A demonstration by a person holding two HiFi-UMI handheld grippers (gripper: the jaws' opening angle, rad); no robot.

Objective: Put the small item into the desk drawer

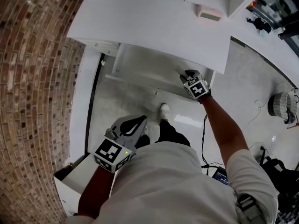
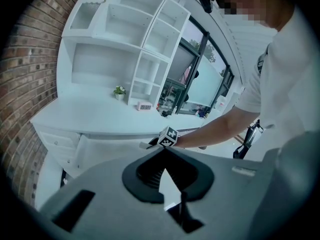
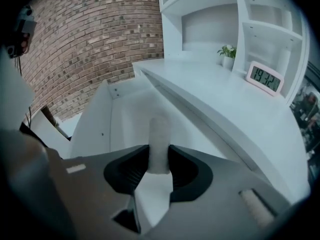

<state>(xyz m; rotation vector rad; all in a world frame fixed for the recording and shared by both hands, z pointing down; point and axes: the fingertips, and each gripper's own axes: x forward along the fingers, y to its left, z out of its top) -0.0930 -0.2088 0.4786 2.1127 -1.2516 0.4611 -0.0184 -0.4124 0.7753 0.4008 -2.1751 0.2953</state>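
Observation:
The white desk (image 1: 154,22) has its drawer (image 1: 140,64) pulled out below the top. My right gripper (image 1: 182,73) reaches over the drawer's right end, shut on a small white stick-shaped item (image 3: 160,134) that pokes out past the jaws (image 3: 160,151). In the right gripper view the drawer's bare white inside (image 3: 125,116) lies right behind the item. My left gripper (image 1: 139,121) hangs low by the person's waist, away from the drawer, its tips meeting with nothing between them (image 2: 162,152). The left gripper view shows the drawer (image 2: 100,151) and the right arm from the side.
A curved brick wall (image 1: 32,87) runs along the left. On the desk top stand a pink clock (image 3: 265,79) and a small plant (image 3: 227,50) below white shelves (image 2: 125,29). The person's shoe (image 1: 164,110) is under the drawer. Cables and gear (image 1: 280,106) lie on the floor at right.

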